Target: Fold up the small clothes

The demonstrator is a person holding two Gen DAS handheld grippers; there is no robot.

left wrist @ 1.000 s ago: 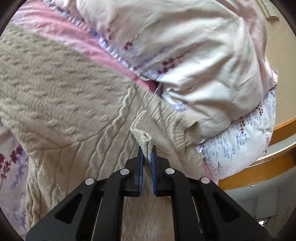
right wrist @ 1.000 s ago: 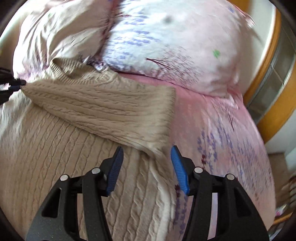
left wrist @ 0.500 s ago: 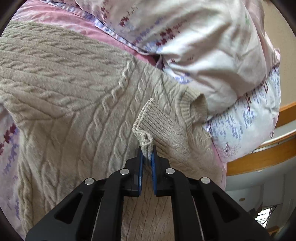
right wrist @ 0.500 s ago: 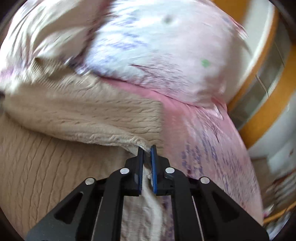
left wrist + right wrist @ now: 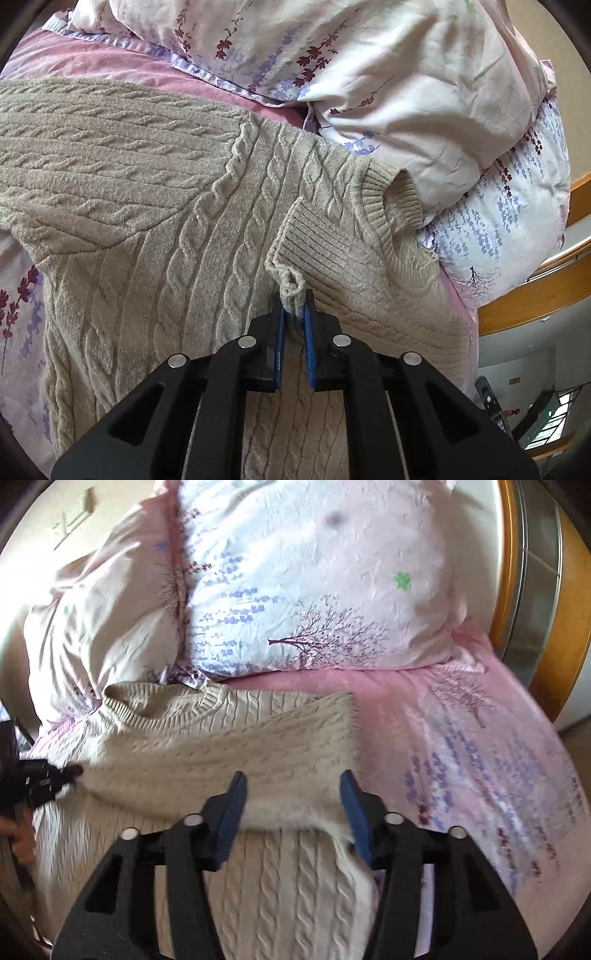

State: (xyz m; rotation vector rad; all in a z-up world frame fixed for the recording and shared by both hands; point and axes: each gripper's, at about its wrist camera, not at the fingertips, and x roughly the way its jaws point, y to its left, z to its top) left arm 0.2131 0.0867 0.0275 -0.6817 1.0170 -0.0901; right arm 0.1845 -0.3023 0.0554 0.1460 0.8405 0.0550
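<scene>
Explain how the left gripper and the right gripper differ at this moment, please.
The left gripper is shut on the sweater's ribbed cuff; the right gripper is open, its jaws having just been opening, gripping nothing. The left holds the sleeve end; the right hangs above the sleeve's fold. Both point down at the sweater.

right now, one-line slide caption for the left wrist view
Left gripper pinches the ribbed cuff of a beige sweater spread on a pink bed.

A bed [image 5: 461,731] with a pink sheet printed with purple sprigs and trees carries everything. A beige cable-knit sweater [image 5: 258,738] lies flat on it, one sleeve folded across its body. Two floral pillows [image 5: 314,583] rest at the head, touching the sweater's collar.
</scene>
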